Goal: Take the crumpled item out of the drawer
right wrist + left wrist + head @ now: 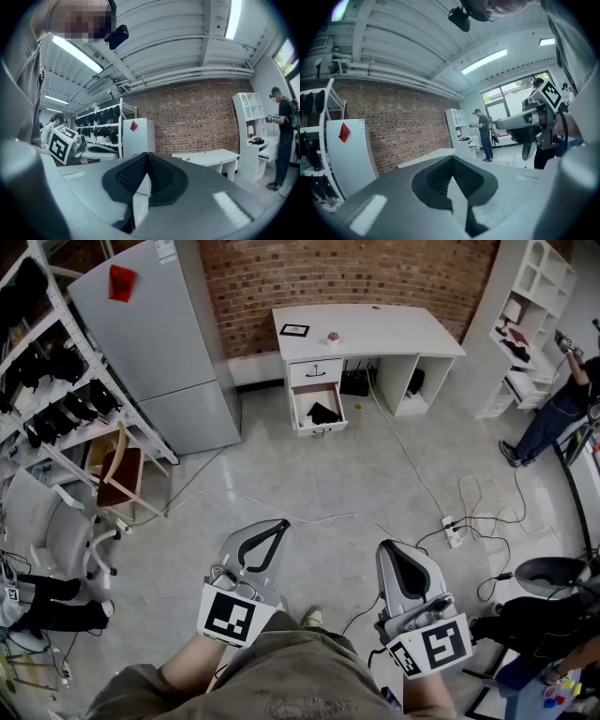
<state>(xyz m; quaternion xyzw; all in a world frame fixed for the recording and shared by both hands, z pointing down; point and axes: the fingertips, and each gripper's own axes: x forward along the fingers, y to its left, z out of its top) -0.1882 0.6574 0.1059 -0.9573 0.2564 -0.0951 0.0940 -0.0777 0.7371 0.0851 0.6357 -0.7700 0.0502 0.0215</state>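
Across the room stands a white desk [375, 329] whose lower drawer [317, 424] is pulled open. A dark crumpled item [324, 413] lies inside it. Both grippers are held close to the person's body, far from the desk. My left gripper [280, 524] is shut with nothing between its jaws, which meet at the tip [451, 158]. My right gripper [387, 547] is shut and empty too, its jaws touching [147, 154]. The desk [206, 158] shows ahead in the right gripper view.
A grey fridge [155, 334] stands left of the desk, with a rack of dark items [56, 390] and a wooden chair [122, 470] further left. Cables and a power strip [453, 531] cross the floor. White shelving [525, 315] and a person [553, 409] are at right.
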